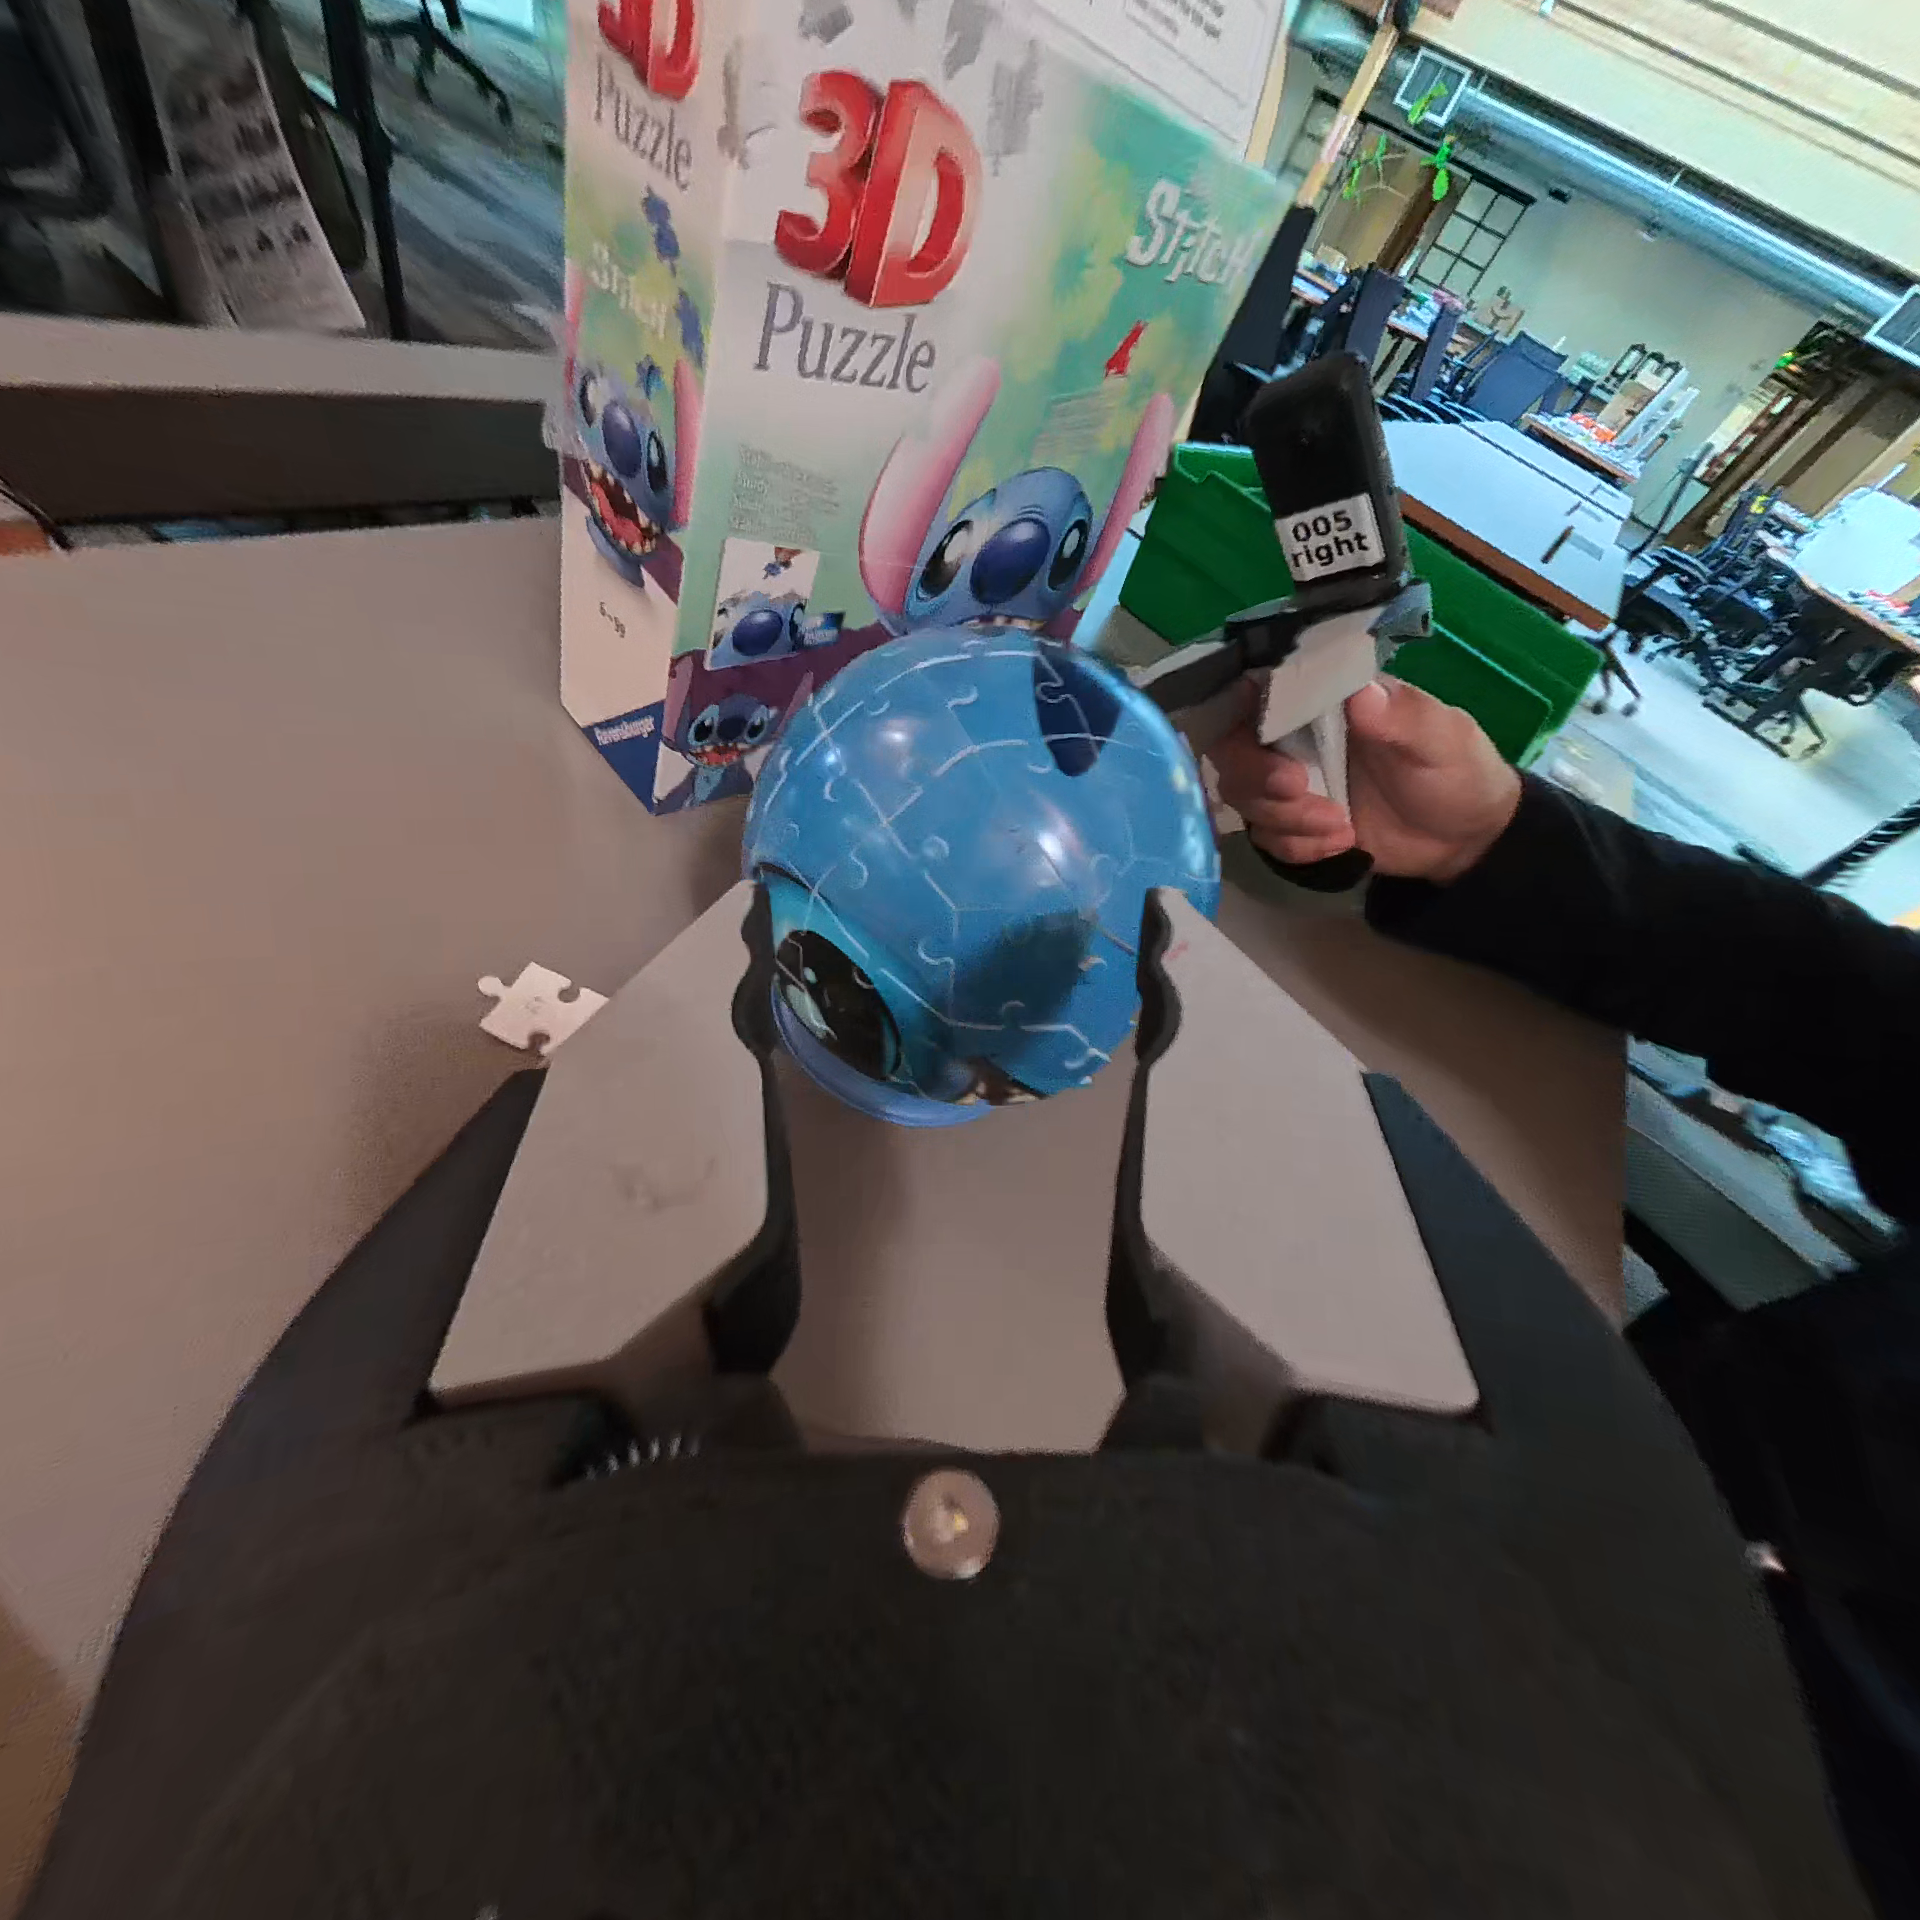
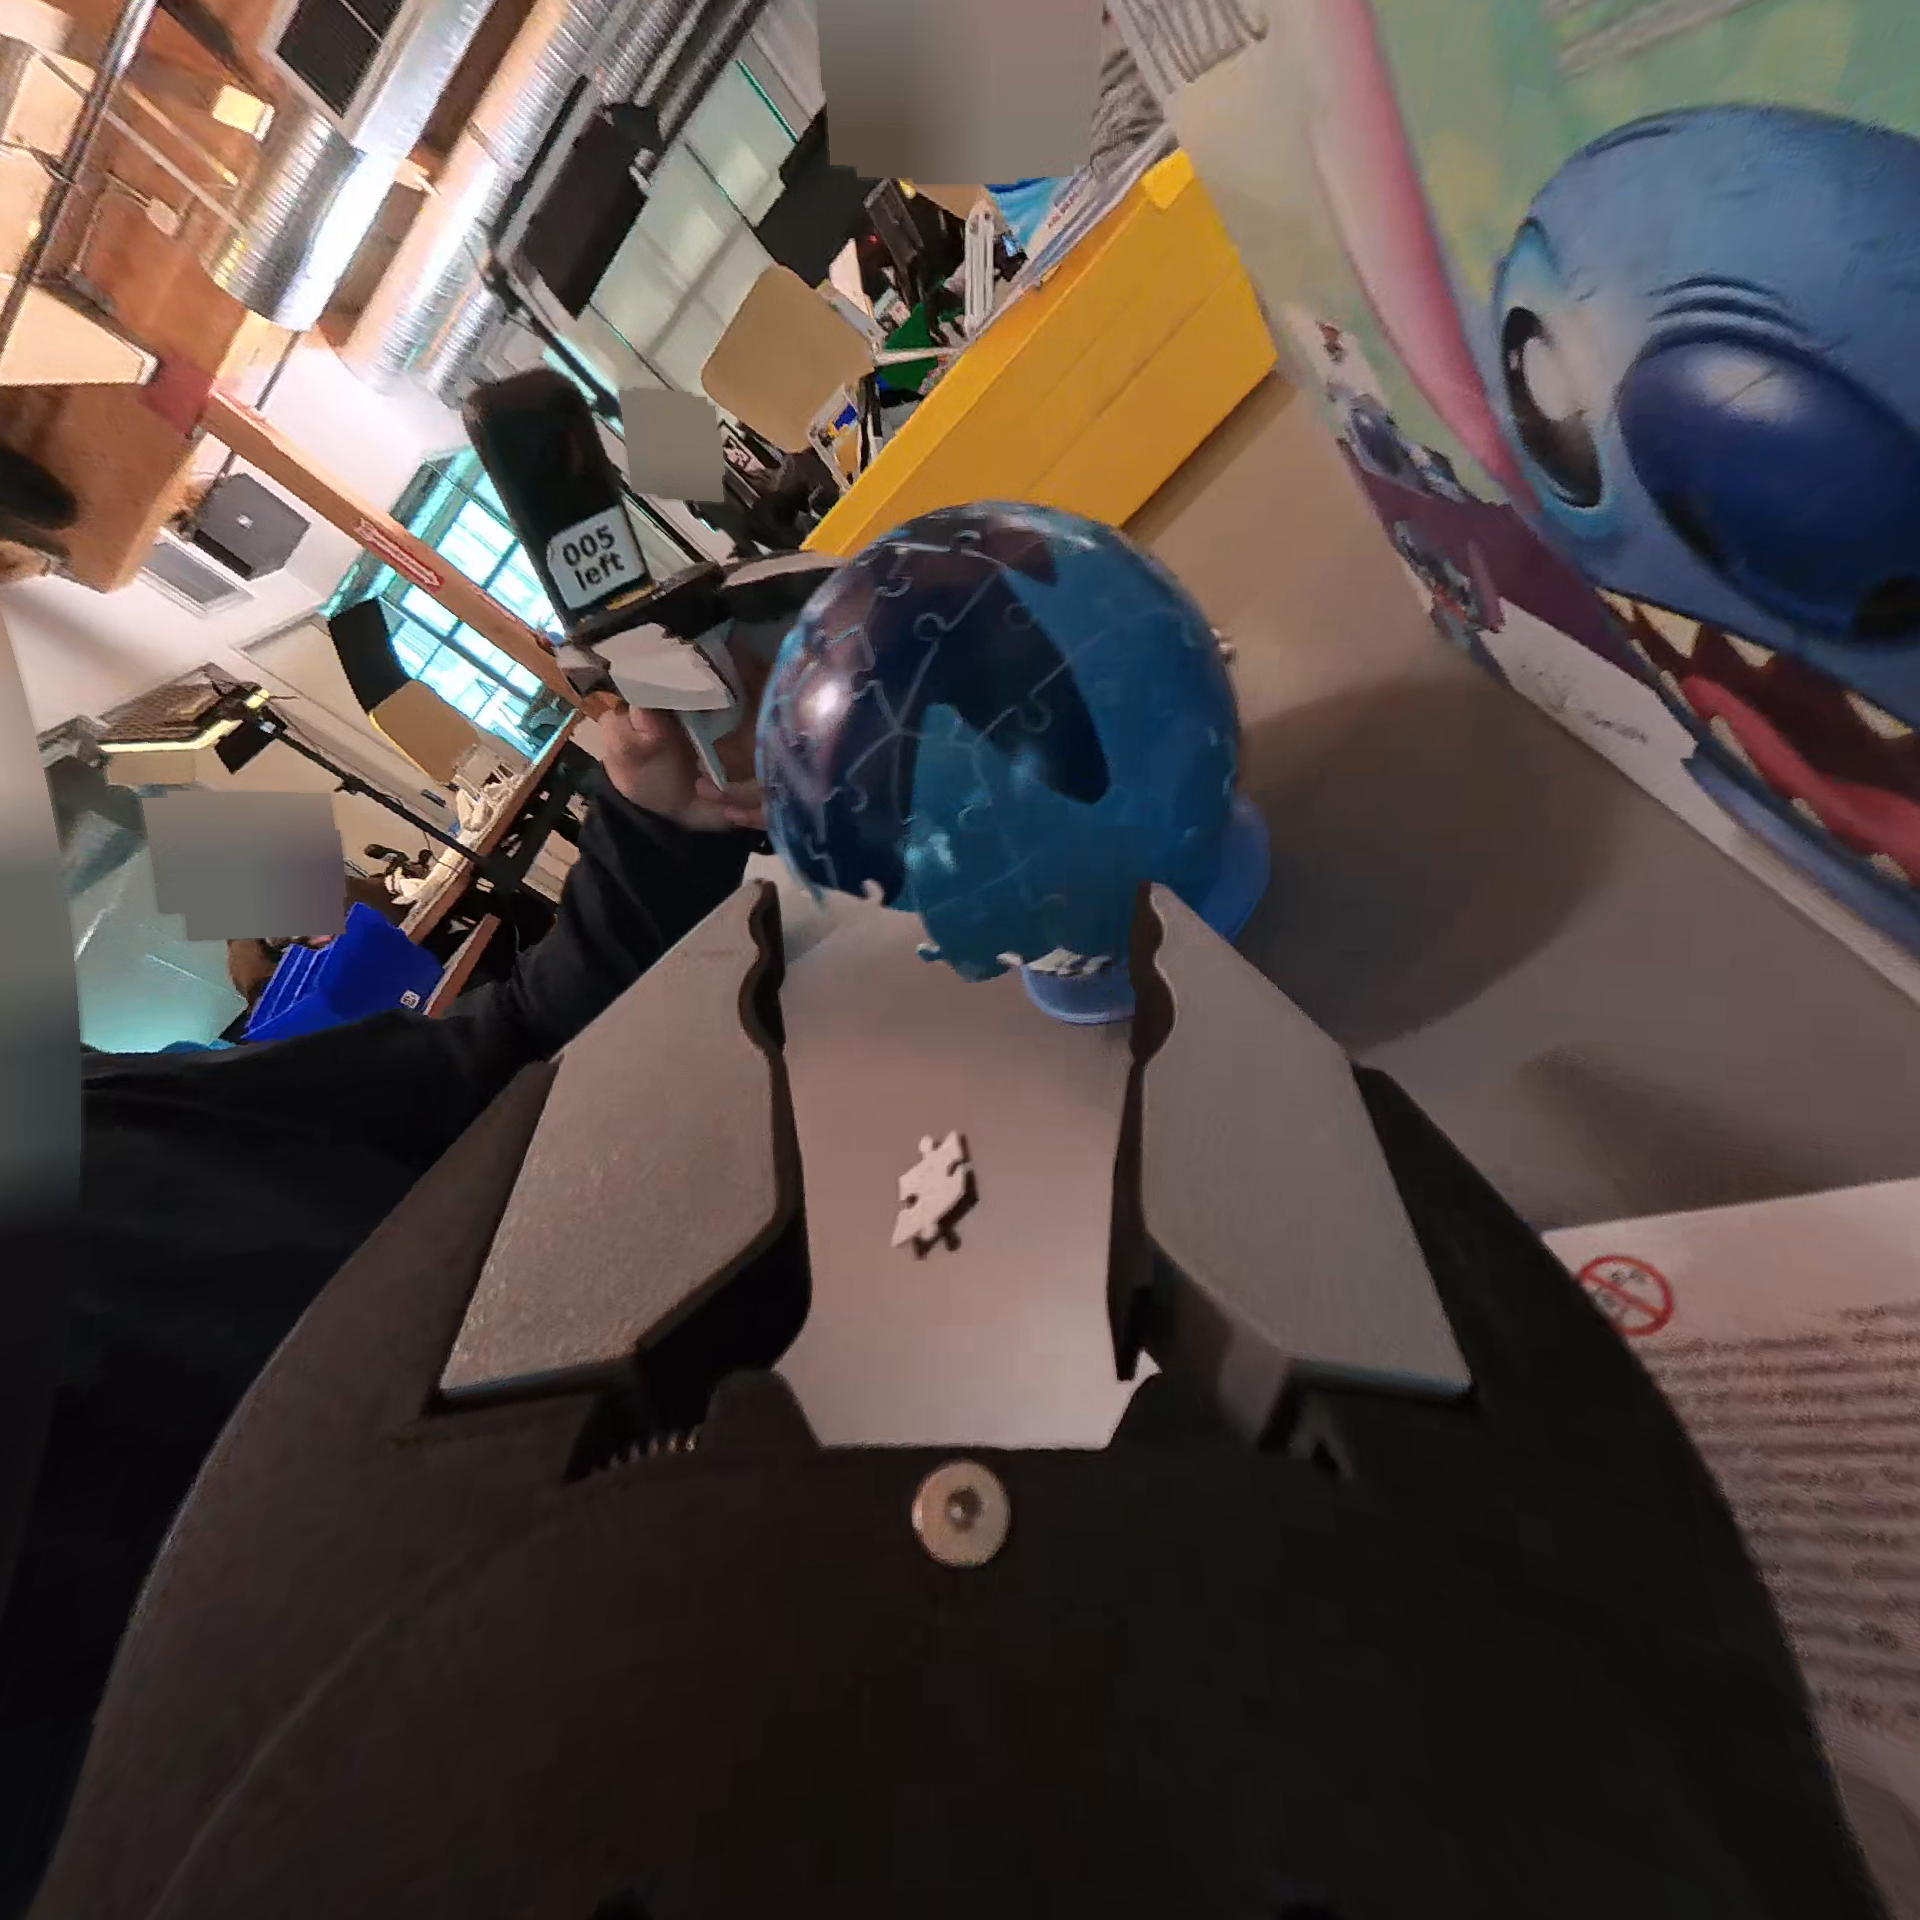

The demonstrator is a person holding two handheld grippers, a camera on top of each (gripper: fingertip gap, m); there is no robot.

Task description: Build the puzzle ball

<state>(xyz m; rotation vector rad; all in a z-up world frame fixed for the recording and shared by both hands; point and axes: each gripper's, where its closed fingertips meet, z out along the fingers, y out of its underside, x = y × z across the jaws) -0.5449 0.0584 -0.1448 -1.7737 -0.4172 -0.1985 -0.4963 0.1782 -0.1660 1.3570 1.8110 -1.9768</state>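
Left tool (image 1: 951, 977): clamped on puzzle ball (image 1: 977, 883).
Right tool (image 2: 961, 977): jaws wide, empty.
Loose piece (image 2: 932, 1195): flat on surface (image 2: 1403, 883), clear of edges.

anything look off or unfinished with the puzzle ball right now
Yes. The blue plastic puzzle ball has an open gap in its shell near the top, where pieces are missing. One loose white puzzle piece lies face down on the grey table, apart from the ball.
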